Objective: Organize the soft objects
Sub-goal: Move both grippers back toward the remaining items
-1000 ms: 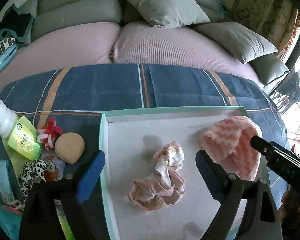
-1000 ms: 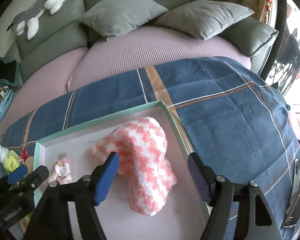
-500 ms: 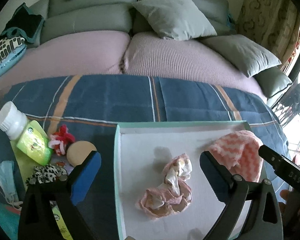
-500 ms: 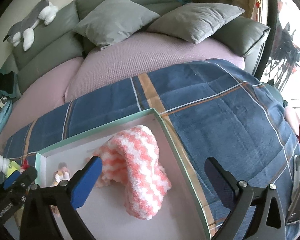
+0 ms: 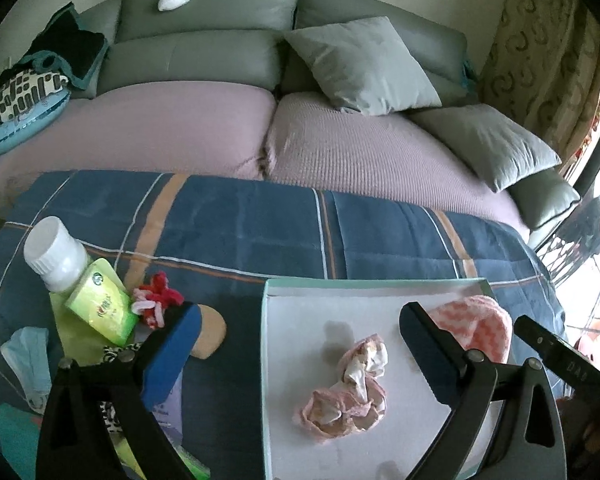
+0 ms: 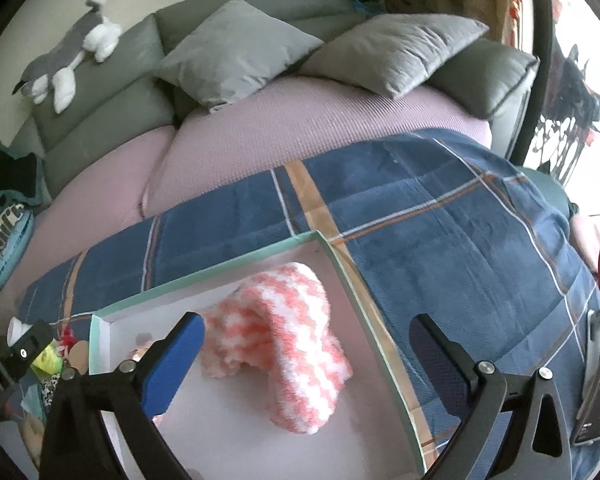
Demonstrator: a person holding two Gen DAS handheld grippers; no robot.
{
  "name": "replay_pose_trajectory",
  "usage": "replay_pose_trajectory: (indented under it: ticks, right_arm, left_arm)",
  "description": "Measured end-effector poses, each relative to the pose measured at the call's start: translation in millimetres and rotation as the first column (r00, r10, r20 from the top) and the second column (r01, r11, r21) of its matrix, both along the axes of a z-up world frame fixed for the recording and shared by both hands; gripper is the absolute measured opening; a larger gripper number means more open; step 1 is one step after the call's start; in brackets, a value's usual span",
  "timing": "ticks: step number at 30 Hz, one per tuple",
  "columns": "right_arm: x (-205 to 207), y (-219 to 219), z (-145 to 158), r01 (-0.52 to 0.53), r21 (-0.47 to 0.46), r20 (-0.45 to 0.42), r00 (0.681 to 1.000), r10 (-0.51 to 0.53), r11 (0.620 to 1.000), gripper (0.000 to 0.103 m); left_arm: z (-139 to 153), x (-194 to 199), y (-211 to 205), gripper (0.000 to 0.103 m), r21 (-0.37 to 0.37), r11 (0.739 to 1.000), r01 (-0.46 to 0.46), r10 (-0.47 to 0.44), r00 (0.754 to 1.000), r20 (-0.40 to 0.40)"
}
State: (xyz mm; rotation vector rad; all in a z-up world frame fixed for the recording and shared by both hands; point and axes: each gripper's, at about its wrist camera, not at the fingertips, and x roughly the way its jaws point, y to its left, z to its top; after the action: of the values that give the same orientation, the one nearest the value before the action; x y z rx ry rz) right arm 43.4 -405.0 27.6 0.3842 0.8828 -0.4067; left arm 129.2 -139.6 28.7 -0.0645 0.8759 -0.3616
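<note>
- My left tongs [image 5: 296, 344] stand spread wide at the bottom of the left wrist view, nothing between the blue pads; one pad sits over the heap at lower left, the other over the tray.
- My right tongs [image 6: 306, 354] are spread just as wide at the bottom of the right wrist view, pinching nothing; the left pad hangs over the tray, the right pad over the blanket outside the tray's edge.
- The white tray [image 5: 265, 360] with its mint-green rim lies on the blue plaid blanket [image 5: 240, 224], lower centre to lower right of the left wrist view.
- A crumpled pink-and-white cloth [image 5: 350, 394] lies in the tray, near its middle, between my left pads in the picture but not touched by them.
- The fluffy pink-and-white checked sock [image 6: 288, 340] lies in the tray's far right corner, arched up, close to the rim; in the right wrist view it sits just beside my left pad.
- Outside the tray, at lower left of the left wrist view: a white-capped bottle [image 5: 54, 254], a green packet [image 5: 102, 306], a red-and-white yarn toy [image 5: 156, 296] and a tan round pad [image 5: 208, 334], bunched together.
- Grey cushions [image 5: 360, 66] and a plush animal [image 6: 66, 62] rest on the sofa behind.
</note>
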Motion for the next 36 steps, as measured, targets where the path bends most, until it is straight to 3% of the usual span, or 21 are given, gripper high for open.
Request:
replay_pose_trajectory:
  ticks: [3,18,23,29,32,36]
  right_arm:
    - [7,18,5,-0.045,0.02,0.024,0.999,0.044,0.999,0.103]
    - [35,117,8,-0.272,0.03,0.016,0.962,0.272,0.962,0.103]
    - [40,140,6,-0.316,0.039,0.012,0.949,0.316,0.948,0.103]
    - [44,166,-3,-0.332,0.1,0.024,0.943,0.331,0.938,0.103]
    - [50,182,-15,-0.369,0.162,0.014,0.928,0.372,0.915,0.103]
    - [55,204,-23,-0.406,0.152,-0.011,0.911,0.413,0.901,0.103]
  left_arm:
    - [3,3,11,0.099,-0.022,1.0,-0.015,0.015,1.0,-0.006]
    - [26,3,92,0.099,0.032,0.985,-0.172,0.173,0.985,-0.014]
    - [29,1,115,0.099,0.095,0.969,-0.228,0.231,0.973,-0.025]
    - [35,-4,152,0.099,0.081,0.952,-0.295,0.298,0.954,-0.034]
    - [36,-6,169,0.099,0.104,0.933,-0.343,0.348,0.937,-0.027]
    - [33,-6,190,0.099,0.164,0.902,-0.399,0.406,0.914,-0.01]
